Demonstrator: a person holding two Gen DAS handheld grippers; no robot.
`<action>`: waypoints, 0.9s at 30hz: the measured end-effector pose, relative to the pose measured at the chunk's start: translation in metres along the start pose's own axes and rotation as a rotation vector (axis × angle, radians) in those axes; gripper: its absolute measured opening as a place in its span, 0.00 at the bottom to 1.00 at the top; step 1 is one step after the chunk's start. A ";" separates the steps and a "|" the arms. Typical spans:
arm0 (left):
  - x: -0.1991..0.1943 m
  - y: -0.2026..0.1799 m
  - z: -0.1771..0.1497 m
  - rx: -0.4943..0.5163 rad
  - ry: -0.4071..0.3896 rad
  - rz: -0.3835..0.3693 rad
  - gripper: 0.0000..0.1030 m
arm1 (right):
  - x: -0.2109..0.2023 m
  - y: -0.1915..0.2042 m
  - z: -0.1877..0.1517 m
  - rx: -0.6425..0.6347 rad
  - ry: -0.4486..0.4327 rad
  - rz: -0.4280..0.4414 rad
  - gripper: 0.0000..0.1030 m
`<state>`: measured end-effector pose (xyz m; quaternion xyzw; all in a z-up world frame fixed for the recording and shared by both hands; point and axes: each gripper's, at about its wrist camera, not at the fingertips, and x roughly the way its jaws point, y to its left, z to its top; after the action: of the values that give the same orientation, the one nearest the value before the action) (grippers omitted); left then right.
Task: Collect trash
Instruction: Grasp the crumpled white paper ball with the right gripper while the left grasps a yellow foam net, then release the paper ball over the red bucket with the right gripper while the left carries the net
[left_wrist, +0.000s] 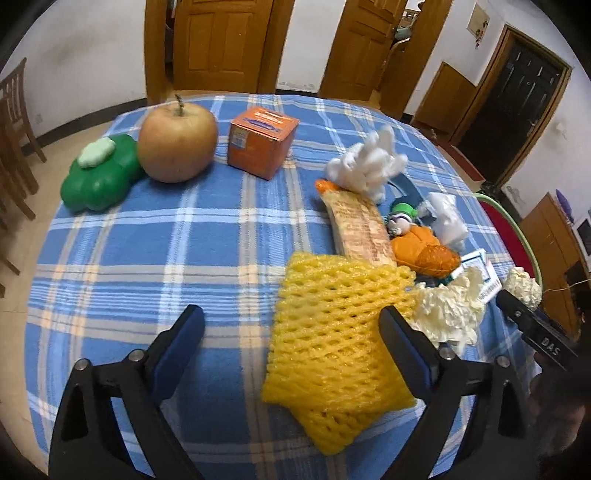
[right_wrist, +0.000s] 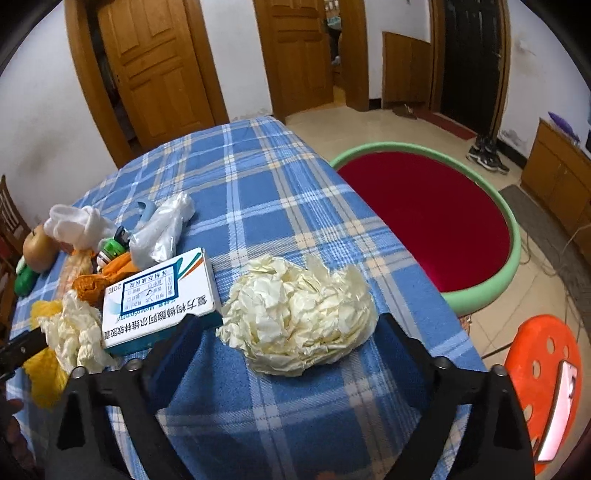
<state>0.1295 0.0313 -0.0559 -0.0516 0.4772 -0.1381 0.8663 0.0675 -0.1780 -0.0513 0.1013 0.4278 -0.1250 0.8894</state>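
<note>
Left jaws: standing wide apart and gripping nothing, the left gripper (left_wrist: 291, 325) is hovering low over the surface (left_wrist: 147, 240), its right finger (left_wrist: 402, 332) overlapping the edge of the yellow foam net (left_wrist: 332, 347).
Right jaws: spread wide and released, the right gripper (right_wrist: 288, 332) is framing the crumpled cream paper ball (right_wrist: 299, 314), which is lying between the fingers; contact cannot be told.
Yellow foam net: lying flat at 5 o'clock in the left wrist view, its far end touching the tan wrapper (left_wrist: 364, 229).
Second cream wad: a smaller cream paper wad (left_wrist: 448, 310) is sitting at 3 o'clock of the net, just beside it.
Medicine box: the white medicine box (right_wrist: 159, 299) is lying at 9 o'clock of the paper ball, near it, under the right gripper's left finger.
Trash heap: a clear plastic bag (right_wrist: 162, 229), orange cloth (left_wrist: 424, 251), and white foam piece (left_wrist: 369, 162) are crowding together at 2 o'clock in the left wrist view.
Far items: an apple (left_wrist: 177, 142), green pepper toy (left_wrist: 99, 173) and orange box (left_wrist: 262, 142) are sitting at 11 to 12 o'clock, well apart from the heap.
Basin: a green-rimmed red basin (right_wrist: 480, 291) is standing off the surface at 2 o'clock of the paper ball.
</note>
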 end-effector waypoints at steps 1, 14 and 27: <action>0.000 -0.001 0.000 0.004 -0.002 -0.017 0.83 | 0.000 0.001 0.000 -0.010 -0.002 0.001 0.79; -0.030 -0.003 -0.010 -0.082 -0.056 -0.105 0.16 | -0.008 -0.017 0.000 0.038 -0.015 0.116 0.59; -0.093 -0.026 -0.007 -0.072 -0.193 -0.053 0.15 | -0.054 -0.037 -0.008 0.073 -0.099 0.189 0.59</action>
<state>0.0717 0.0339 0.0214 -0.1086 0.3946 -0.1380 0.9019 0.0181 -0.2035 -0.0163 0.1673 0.3670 -0.0608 0.9130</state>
